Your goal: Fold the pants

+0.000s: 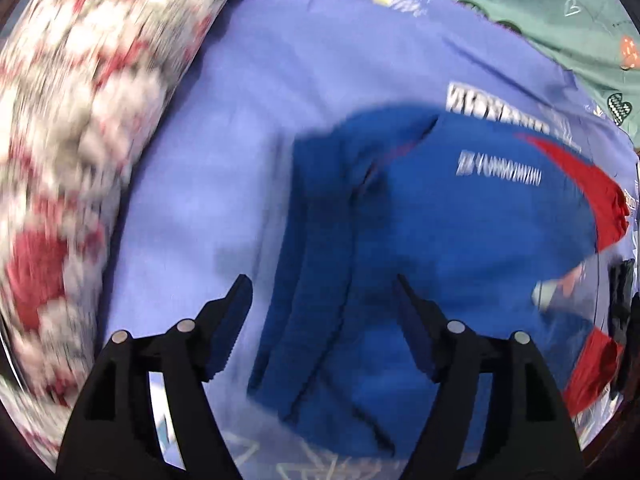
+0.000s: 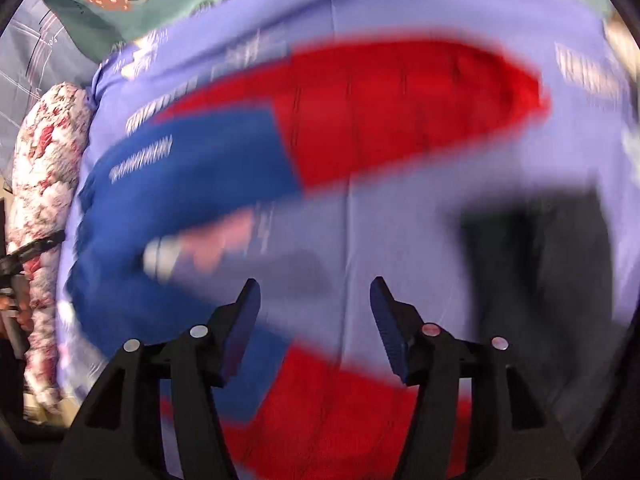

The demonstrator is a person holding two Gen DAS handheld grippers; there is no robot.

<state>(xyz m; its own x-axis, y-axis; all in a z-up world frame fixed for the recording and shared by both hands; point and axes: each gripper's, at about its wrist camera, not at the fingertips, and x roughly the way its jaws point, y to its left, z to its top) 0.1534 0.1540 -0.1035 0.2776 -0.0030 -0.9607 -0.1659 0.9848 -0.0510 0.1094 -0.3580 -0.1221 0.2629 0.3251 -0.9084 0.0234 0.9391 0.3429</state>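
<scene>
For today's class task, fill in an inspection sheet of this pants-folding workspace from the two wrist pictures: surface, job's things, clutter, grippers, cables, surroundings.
Surface: lilac bedsheet with printed white lettering, mostly smooth.
Job's things: blue and red pants lying on the sheet, both legs spread apart, not yet folded; white lettering on the blue part.
Clutter: a dark garment on the sheet at the right of the right wrist view; blurred, kind unclear.
Grippers: left gripper open above the blue fabric, holding nothing; right gripper open above bare sheet between the legs, holding nothing.
Cables: nothing seen.
Surroundings: floral quilt bunched along one side; green printed cloth at the far edge.
</scene>
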